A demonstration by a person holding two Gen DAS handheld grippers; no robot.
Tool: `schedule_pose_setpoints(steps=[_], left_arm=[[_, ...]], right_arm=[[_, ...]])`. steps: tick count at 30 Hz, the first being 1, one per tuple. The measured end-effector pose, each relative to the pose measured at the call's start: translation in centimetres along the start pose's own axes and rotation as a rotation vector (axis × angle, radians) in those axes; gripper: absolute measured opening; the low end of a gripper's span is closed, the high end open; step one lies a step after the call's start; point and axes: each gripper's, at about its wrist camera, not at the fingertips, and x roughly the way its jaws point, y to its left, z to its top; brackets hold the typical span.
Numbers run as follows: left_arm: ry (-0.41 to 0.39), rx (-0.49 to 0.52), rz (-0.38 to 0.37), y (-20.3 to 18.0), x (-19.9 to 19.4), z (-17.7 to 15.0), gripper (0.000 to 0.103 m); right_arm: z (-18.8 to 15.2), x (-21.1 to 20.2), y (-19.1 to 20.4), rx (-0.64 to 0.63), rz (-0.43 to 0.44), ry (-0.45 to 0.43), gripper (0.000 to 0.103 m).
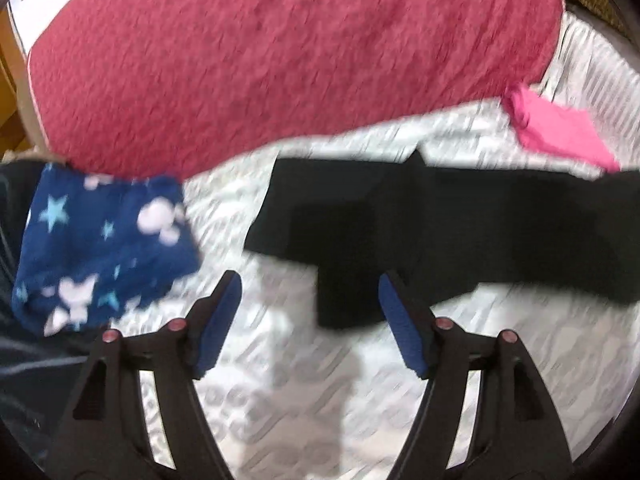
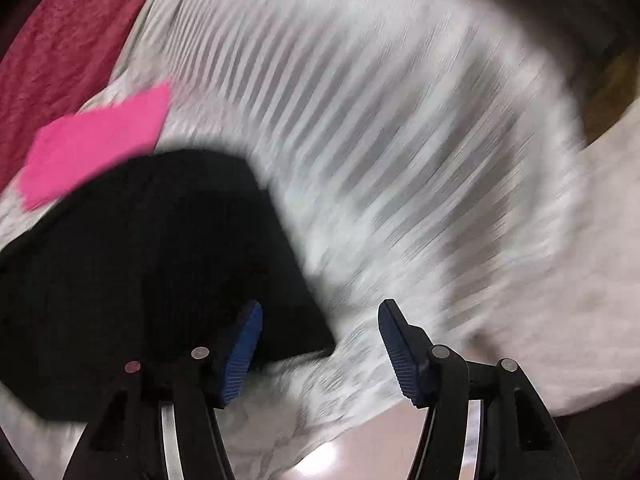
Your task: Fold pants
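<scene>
Black pants point(image 1: 460, 224) lie folded lengthwise on the white patterned bed sheet point(image 1: 280, 380), stretching from the middle to the right edge in the left wrist view. My left gripper point(image 1: 310, 280) hovers above the sheet at their near left end, open, nothing between its blue pads point(image 1: 218, 328). In the right wrist view the pants point(image 2: 140, 248) fill the left half, blurred. My right gripper point(image 2: 320, 308) is open above their right edge; the left pad point(image 2: 242, 356) overlaps the black cloth and the gap shows bare sheet point(image 2: 380, 160).
A dark red blanket point(image 1: 280, 60) covers the far part of the bed. A folded blue garment with stars and white shapes point(image 1: 104, 244) lies at the left. A folded pink garment point(image 1: 560, 128) sits beyond the pants. The bed's near edge and floor point(image 2: 380, 440) show below the right gripper.
</scene>
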Motion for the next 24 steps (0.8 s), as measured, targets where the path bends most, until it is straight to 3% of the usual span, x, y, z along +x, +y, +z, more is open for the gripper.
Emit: schedule_pose_setpoints(steps=[2,4,5,6,8,9,13,18,24], left_arm=[[0.031,-0.019,-0.004,0.8,1.2,-1.6,0.072],[0.037,-0.042,-0.037,1.2,2.2,-3.0,0.072],[0.031,-0.045,-0.068,1.0,2.6,-3.5,0.072],[0.025,-0.04,-0.089,0.8,2.9,-3.7,0.072],[0.007,0.016,-0.133,-0.6,3.5,-4.1,0.072],[-0.004,0.058,-0.141,-1.4,3.6,-4.1,0.072],[-0.06,0.262,-0.107,-5.2,4.6,-4.1,0.072],[-0.069,0.216,-0.125,-3.8,6.0,-4.1,0.072],[-0.027,0.172,-0.221,-0.6,7.8,-5.3,0.072]], right_arm=[[0.9,-3.8,3.1,-0.049,-0.001,-0.139,0.067],[1.2,-6.7,6.2,-0.094,0.051,-0.214,0.076],[1.3,-8.4,8.7,-0.133,0.151,-0.241,0.077],[1.3,-9.5,11.4,-0.185,0.306,-0.231,0.077],[1.4,-9.9,16.3,-0.269,0.556,-0.14,0.077],[0.9,-10.1,19.5,-0.314,0.703,-0.051,0.077],[-1.9,-10.4,28.7,-0.425,1.05,0.139,0.077],[-4.9,-11.0,40.3,-0.599,1.144,0.298,0.047],[-7.6,-9.2,46.1,-0.577,1.132,0.448,0.047]])
